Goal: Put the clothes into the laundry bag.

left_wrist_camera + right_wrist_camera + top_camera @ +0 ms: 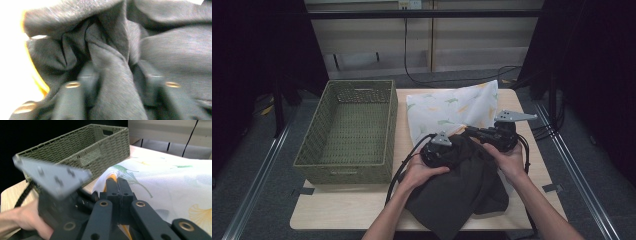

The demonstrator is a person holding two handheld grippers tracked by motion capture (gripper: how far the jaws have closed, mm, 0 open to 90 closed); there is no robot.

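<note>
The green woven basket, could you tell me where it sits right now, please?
In the high view the green woven basket stands on the left side of the table, beside the leaf-printed white cloth and left of both grippers.

The dark grey cloth [462,185] lies crumpled under both your grippers, a raised fold standing between your left gripper's [437,150] jaws. The white leaf-printed cloth [452,107] spreads flat just beyond your right gripper [497,134].
</note>
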